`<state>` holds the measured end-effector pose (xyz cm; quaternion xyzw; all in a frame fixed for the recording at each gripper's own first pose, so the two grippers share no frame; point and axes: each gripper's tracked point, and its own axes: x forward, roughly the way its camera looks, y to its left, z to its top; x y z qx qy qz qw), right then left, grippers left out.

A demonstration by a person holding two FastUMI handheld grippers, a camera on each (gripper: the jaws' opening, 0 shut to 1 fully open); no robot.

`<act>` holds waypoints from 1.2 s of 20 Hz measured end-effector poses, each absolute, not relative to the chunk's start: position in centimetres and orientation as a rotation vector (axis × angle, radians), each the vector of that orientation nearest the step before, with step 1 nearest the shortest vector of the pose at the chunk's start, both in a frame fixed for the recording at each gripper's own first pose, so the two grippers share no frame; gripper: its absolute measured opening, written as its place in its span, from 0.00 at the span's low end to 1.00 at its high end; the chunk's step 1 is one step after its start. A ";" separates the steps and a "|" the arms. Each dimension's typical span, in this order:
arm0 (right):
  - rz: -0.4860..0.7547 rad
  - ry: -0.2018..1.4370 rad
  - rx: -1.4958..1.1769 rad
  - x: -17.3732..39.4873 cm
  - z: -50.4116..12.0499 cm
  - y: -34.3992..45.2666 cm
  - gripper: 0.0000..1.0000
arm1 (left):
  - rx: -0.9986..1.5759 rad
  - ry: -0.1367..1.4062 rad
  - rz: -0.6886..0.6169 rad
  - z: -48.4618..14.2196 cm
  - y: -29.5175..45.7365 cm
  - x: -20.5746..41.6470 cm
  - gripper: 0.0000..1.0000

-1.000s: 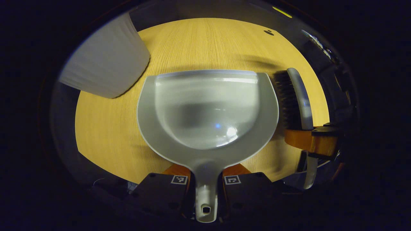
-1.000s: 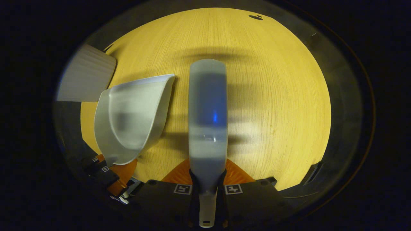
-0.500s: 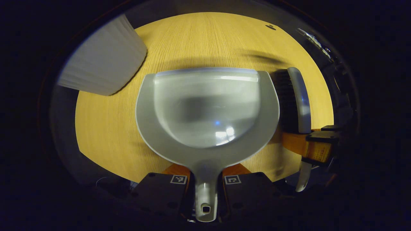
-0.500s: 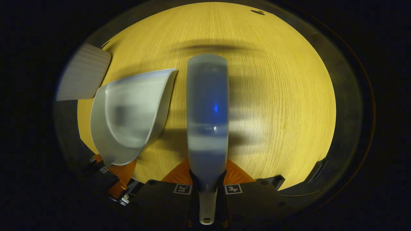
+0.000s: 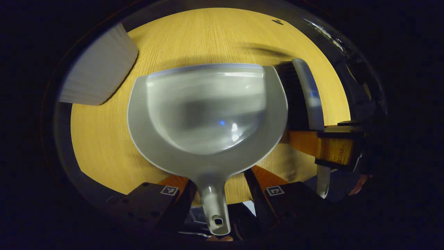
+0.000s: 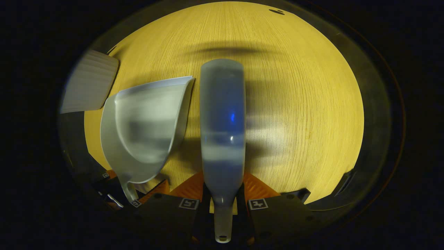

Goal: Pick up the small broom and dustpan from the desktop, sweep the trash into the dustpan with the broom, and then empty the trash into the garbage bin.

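Observation:
The grey dustpan lies flat on the wooden table, its handle pointing back between the fingers of my left gripper. That gripper is open, with both fingers standing clear of the handle. Nothing lies in the pan. Just right of the pan rests the small broom, bristles toward the pan. In the right gripper view the broom runs straight ahead from my right gripper. Its fingers are parted a little, with slim gaps beside the handle. The dustpan sits to the broom's left.
A white ribbed bin stands at the table's far left, beyond the pan, and appears as the bin in the right gripper view. A small dark mark lies far back. Bare wood stretches right of the broom.
My left gripper's fingers have spread apart and let go of the dustpan handle. The right gripper's fingers have widened slightly around the broom handle. Pan and broom stay side by side.

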<state>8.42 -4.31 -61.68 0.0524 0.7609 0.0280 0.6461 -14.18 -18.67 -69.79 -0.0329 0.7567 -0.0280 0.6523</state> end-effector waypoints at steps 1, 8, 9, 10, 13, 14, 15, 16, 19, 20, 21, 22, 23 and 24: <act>0.071 1.732 0.126 8.4 -61.6 -4.3 0.40 | -0.068 1.717 -0.058 -69.7 -18.7 -14.1 0.80; 0.094 1.737 0.106 7.5 -61.1 -3.4 0.99 | 0.007 1.653 -0.015 -68.2 -16.9 -13.8 0.80; 0.098 1.729 0.109 7.5 -60.8 -3.3 0.99 | 0.029 1.640 -0.007 -67.9 -16.6 -13.6 0.80; 0.102 1.713 0.115 7.8 -60.5 -3.2 0.99 | 0.037 1.622 0.000 -67.7 -16.4 -13.4 0.80; 0.112 1.664 0.142 8.4 -58.8 -2.9 0.99 | 0.041 1.559 0.018 -67.2 -16.2 -13.5 0.80; 0.117 1.641 0.148 8.7 -58.1 -2.9 0.99 | 0.049 1.550 0.010 -66.9 -16.3 -13.6 0.80; 0.122 1.617 0.157 8.8 -57.4 -2.9 0.99 | 0.058 1.535 0.001 -66.3 -16.3 -13.7 0.80; 0.125 1.595 0.167 8.8 -56.8 -2.9 0.99 | 0.062 1.523 -0.004 -65.8 -16.3 -13.7 0.80; 0.142 1.515 0.185 9.2 -54.5 -3.3 0.99 | 0.058 1.457 -0.014 -63.6 -16.9 -13.4 0.80; 0.147 1.485 0.188 9.3 -53.7 -3.5 0.95 | 0.058 1.438 -0.016 -62.7 -17.1 -13.3 0.80; 0.153 1.459 0.188 9.4 -52.8 -3.8 0.99 | 0.065 1.417 -0.007 -61.8 -17.1 -13.3 0.80; 0.159 1.433 0.191 9.5 -51.9 -4.0 0.99 | 0.068 1.384 -0.001 -61.1 -17.2 -13.0 0.80; 0.167 1.402 0.189 9.8 -51.0 -4.2 0.99 | 0.070 1.349 0.002 -60.0 -17.5 -12.8 0.77; 0.178 1.368 0.176 10.0 -50.2 -4.5 0.99 | 0.073 1.316 0.007 -59.0 -17.6 -12.6 0.80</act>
